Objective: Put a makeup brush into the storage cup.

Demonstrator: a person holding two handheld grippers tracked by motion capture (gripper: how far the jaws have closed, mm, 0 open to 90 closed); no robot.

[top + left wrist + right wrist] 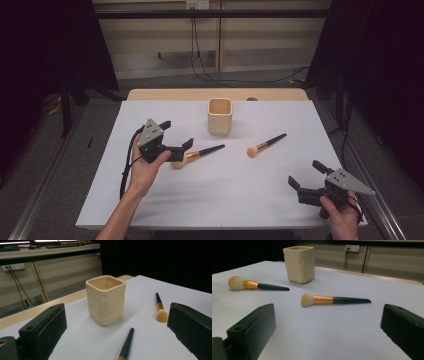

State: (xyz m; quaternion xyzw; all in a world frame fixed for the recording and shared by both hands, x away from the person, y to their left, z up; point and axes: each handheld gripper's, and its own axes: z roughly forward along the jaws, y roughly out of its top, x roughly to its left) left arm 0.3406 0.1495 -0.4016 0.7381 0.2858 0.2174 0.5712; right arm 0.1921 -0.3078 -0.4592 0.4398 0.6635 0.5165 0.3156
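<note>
I read high view: left gripper jaws spread, empty, over near brush beside cup. Right gripper spread, empty, near corner. Right gripper view adds far brush bristles.

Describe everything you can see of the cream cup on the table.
The cream cup is a squarish, open-topped holder with rounded corners and slightly uneven walls, matte like unglazed ceramic. It stands upright on the white table sheet near its far edge, and looks empty. Nothing else touches it: two makeup brushes lie apart in front of it, and both grippers are clear of it.
</note>
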